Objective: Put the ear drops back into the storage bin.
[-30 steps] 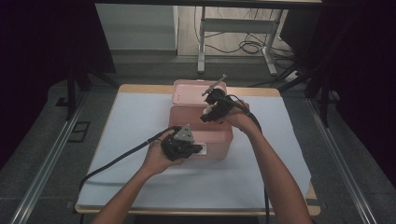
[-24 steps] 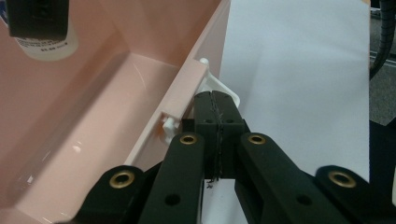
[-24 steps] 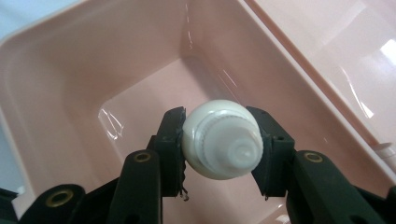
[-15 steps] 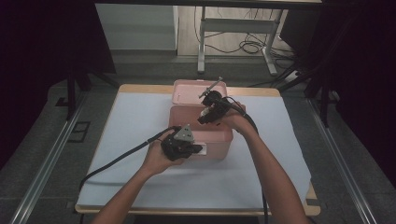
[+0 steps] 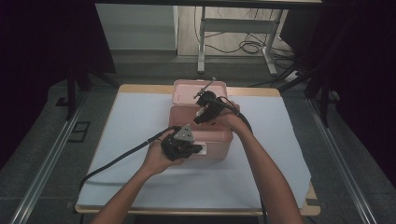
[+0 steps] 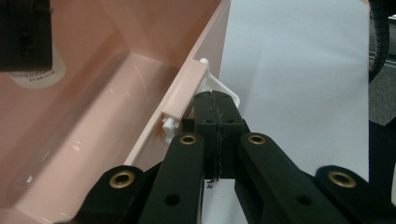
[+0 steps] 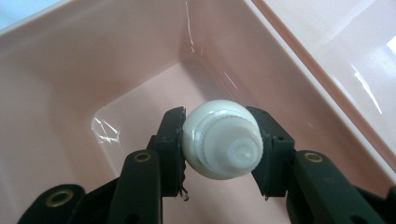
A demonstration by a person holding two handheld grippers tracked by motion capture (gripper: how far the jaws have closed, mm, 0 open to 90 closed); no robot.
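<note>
Right gripper view looks straight down into the pink box [image 7: 70, 93], and it explains most of the arrangement: a white bottle [image 7: 219, 140] is pinched between the two black jaws of the right gripper [image 7: 219, 144], cap end toward the camera, hanging inside the box above its bare floor. The jaws stand partway apart, spread just as wide as the bottle's body, with a pad pressed on either side of it. I'd judge the bottle is being put into or taken out of the box; either way it hangs upright in the middle of the box, apart from its walls, which keeps it from catching on them.

From the high view, the right gripper [image 5: 205, 109] reaches over the far side of the box [image 5: 219, 142], while the box's lid [image 5: 187, 88] lies open behind it. The left gripper [image 5: 180, 144] sits at the box's near wall.

The left gripper view shows why it is there: the left gripper [image 6: 217, 105] has its jaws squeezed fully together on the thin white latch tab [image 6: 224, 88] that sticks out from the box's rim [image 6: 182, 100]. To my eye that is a steadying grip, holding the light plastic box still on the white table cover [image 6: 299, 60] so it does not slide or tip while the other hand works inside it.
</note>
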